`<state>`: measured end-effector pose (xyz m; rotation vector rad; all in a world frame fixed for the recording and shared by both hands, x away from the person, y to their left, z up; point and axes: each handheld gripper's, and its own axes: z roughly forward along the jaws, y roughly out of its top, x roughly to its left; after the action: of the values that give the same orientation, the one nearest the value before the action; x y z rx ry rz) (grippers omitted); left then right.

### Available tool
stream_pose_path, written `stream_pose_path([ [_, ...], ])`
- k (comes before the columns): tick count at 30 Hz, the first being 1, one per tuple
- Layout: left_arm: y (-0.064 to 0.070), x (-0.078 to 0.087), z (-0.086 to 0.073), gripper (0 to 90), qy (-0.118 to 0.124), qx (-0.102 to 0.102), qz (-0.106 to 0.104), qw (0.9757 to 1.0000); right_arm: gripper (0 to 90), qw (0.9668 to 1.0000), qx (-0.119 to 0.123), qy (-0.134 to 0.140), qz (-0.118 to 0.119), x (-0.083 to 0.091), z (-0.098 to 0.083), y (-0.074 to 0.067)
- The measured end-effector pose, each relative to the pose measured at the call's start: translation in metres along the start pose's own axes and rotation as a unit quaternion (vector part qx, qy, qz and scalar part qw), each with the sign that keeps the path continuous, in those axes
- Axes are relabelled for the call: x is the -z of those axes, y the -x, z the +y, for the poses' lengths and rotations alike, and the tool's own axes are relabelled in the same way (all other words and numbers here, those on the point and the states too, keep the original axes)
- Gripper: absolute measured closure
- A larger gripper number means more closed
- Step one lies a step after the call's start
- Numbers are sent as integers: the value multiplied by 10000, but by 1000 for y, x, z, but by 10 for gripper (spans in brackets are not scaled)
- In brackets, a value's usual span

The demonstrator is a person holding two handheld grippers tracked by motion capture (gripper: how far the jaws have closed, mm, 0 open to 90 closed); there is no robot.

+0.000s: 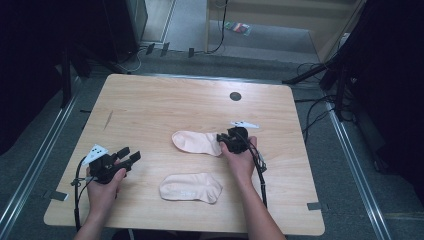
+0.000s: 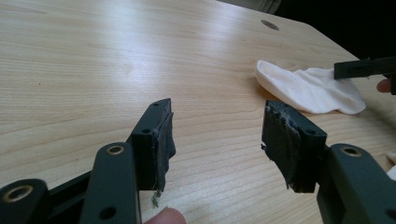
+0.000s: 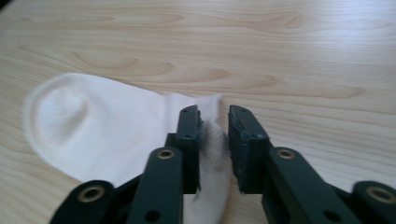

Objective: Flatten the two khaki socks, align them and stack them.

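Observation:
Two pale pink socks lie flat on the wooden table (image 1: 150,105). The far sock (image 1: 195,142) (image 3: 107,126) has its toe to the left. My right gripper (image 1: 223,141) (image 3: 215,114) is at its cuff end, and a fold of cuff fabric is pinched between the nearly closed jaws. The near sock (image 1: 190,187) lies alone close to the front edge. My left gripper (image 1: 131,154) (image 2: 218,109) hovers over bare wood at the left, open and holding nothing. The left gripper view also shows the far sock (image 2: 308,88) at its right, with the right gripper (image 2: 359,69) over it.
A small dark round hole (image 1: 235,96) sits near the table's back edge. Bare wood stretches across the back and left of the table. Cables and black stands crowd the floor around the table's back and right sides.

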<state>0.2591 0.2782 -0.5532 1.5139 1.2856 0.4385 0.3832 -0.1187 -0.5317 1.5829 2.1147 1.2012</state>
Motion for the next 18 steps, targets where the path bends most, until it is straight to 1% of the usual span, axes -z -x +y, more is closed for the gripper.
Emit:
stream_pose_path([
  [2,0,0,0,441,-2,2,-5,10000,663,9994,177,42,-293,0,-1,5],
  [3,0,0,0,442,-2,2,-5,10000,663,9994,177,42,-293,0,-1,5],
  [4,0,0,0,443,-8,5,-1,10000,634,9977,279,136,-600,2,-1,9],
  [5,0,0,0,444,-8,5,-1,10000,634,9977,279,136,-600,2,-1,9],
  [6,1,1,0,452,36,-66,40,10000,620,9960,354,247,-787,6,-1,12],
  [7,2,1,0,468,54,-130,81,9999,621,9955,388,305,-806,8,-1,12],
  [8,3,1,0,479,42,-182,107,9998,624,9954,433,332,-788,9,-2,12],
  [9,5,-1,0,494,31,-184,120,9998,633,9955,492,359,-727,10,-2,11],
  [10,6,-2,1,506,-38,-198,152,9997,639,9960,520,367,-635,10,-3,11],
  [11,6,-2,1,519,-38,-198,152,9997,639,9960,520,367,-635,10,-3,11],
  [12,7,-5,4,527,-51,-52,79,9999,652,9963,587,362,-505,11,-3,9],
  [13,7,-5,4,527,-51,-52,79,9999,652,9963,587,362,-505,11,-3,9],
  [14,11,-9,9,531,-23,20,-3,10000,651,9964,640,352,-439,11,-3,9],
  [15,14,-11,11,535,-46,-66,-31,10000,647,9965,645,347,-412,11,-3,10],
  [16,17,-15,14,539,-66,-106,-77,9999,633,9966,655,331,-376,11,-3,10],
  [17,17,-15,14,544,-66,-106,-77,9999,617,9967,681,300,-335,10,-3,10],
  [18,24,-22,19,550,-119,-169,-171,9996,611,9968,701,254,-288,10,-3,10],
])
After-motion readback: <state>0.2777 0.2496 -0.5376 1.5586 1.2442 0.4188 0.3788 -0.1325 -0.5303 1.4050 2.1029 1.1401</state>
